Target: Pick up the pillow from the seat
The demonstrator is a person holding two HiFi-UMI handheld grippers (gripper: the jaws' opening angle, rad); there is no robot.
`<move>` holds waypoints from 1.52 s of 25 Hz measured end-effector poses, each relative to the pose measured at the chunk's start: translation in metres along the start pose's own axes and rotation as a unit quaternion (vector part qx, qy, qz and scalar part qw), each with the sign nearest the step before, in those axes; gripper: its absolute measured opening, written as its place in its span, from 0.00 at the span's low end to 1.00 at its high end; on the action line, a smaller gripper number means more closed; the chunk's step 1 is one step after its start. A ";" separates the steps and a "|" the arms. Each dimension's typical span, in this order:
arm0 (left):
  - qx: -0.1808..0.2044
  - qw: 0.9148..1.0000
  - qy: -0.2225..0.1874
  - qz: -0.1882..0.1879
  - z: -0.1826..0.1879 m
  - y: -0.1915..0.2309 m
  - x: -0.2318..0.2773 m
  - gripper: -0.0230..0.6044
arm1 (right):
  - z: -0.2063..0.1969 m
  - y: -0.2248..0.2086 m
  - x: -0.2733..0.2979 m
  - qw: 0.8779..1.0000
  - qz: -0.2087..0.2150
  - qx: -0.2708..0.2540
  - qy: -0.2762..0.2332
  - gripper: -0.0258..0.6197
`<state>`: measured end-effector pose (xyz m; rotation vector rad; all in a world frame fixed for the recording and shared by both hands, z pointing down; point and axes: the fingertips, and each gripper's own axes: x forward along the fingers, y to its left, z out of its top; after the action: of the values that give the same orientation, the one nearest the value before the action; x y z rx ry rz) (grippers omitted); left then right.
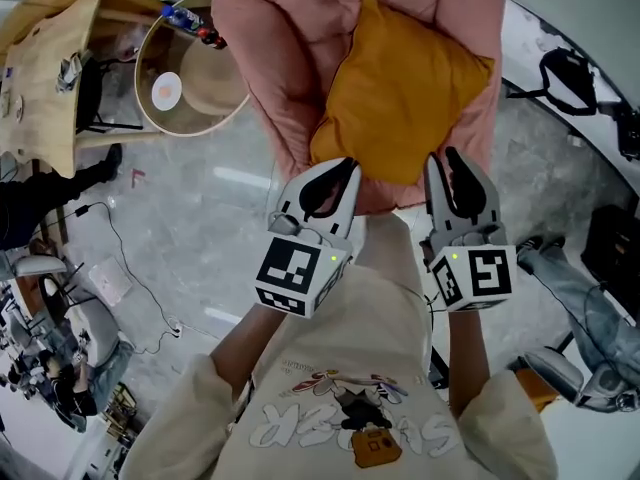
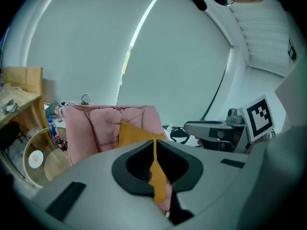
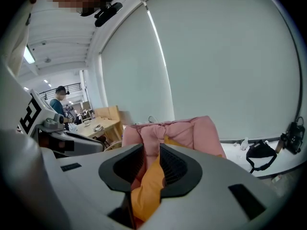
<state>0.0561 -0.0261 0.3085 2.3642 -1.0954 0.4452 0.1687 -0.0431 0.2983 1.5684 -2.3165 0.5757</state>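
Note:
An orange pillow [image 1: 405, 88] leans against the back of a pink padded seat [image 1: 270, 58]. My left gripper [image 1: 340, 168] is at the pillow's lower left corner, shut on a thin fold of its orange fabric [image 2: 157, 174]. At the lower right corner is my right gripper [image 1: 442, 158]. Its jaws stand a little apart in the right gripper view, with a puffy fold of the pillow [image 3: 148, 186] lying between them and the pink seat [image 3: 192, 131] showing through the gap above. Both grippers are held at about the same height, side by side.
A round wooden table [image 1: 190, 78] with bottles [image 1: 190, 23] stands left of the seat, and a wooden desk [image 1: 40, 58] is further left. A black bag [image 1: 570, 73] lies on the white ledge at the right. Cables run over the grey floor [image 1: 180, 228].

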 end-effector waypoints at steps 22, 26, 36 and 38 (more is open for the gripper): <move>-0.011 0.998 0.062 -0.029 -0.057 0.087 0.086 0.44 | -0.053 -0.015 0.149 0.987 0.028 -0.097 0.126 0.47; -0.017 0.995 0.081 -0.047 -0.077 0.089 0.105 0.52 | -0.071 -0.023 0.167 0.980 0.027 -0.117 0.158 0.55; -0.010 0.992 0.107 -0.064 -0.111 0.111 0.143 0.67 | -0.104 -0.057 0.215 0.975 -0.006 -0.113 0.189 0.63; -0.009 0.991 0.112 -0.068 -0.119 0.112 0.154 0.71 | -0.111 -0.063 0.224 0.976 -0.011 -0.110 0.190 0.65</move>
<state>0.0549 -0.1165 0.5137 2.2901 -0.8265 0.6302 0.1463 -0.1938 0.5061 1.2564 -1.9963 0.5389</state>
